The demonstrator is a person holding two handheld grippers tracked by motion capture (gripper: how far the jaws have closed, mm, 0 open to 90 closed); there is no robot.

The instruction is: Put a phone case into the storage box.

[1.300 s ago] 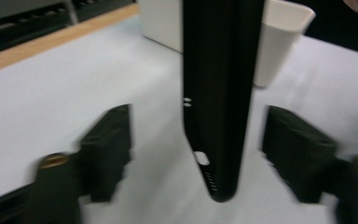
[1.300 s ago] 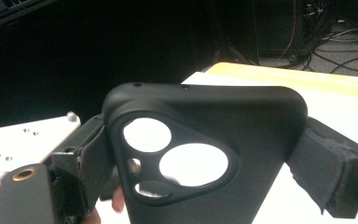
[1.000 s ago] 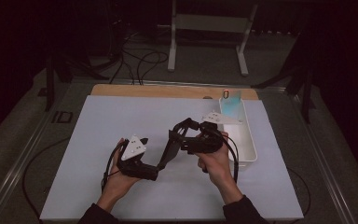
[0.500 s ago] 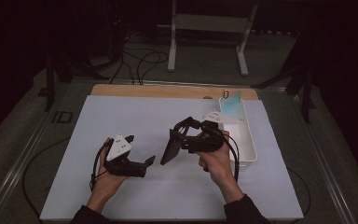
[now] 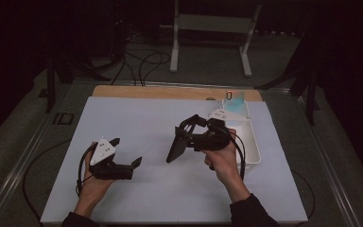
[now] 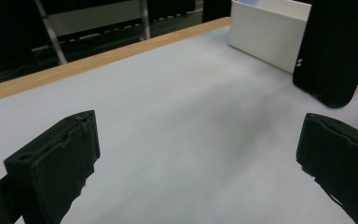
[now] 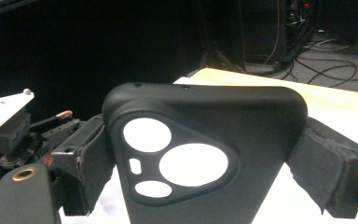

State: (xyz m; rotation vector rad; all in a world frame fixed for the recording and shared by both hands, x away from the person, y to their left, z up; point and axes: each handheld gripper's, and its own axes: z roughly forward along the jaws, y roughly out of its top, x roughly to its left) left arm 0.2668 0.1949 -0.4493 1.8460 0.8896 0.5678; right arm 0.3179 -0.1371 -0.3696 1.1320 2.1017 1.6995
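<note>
Pale blue-grey mat [image 5: 137, 118], my two grippers over it, a black phone case [image 5: 176, 147] pinched in my right one.

Largest is the table [image 5: 170, 92] with its wooden far edge, the mat covering nearly all of it. At the right side stands a white tray [image 5: 251, 142], just beyond my right hand [image 5: 220, 158]. My right gripper [image 7: 200, 154] holds the phone case across its width, one padded jaw on each long edge, above the middle of the mat and tilted with its lower end near the surface. The case is matt black with rounded corners and a rounded triangular camera window holding two large round cut-outs, one smaller oval and a tiny slot. My left gripper [image 6: 191, 158] sits near the left, jaws spread wide with nothing between them.
</note>
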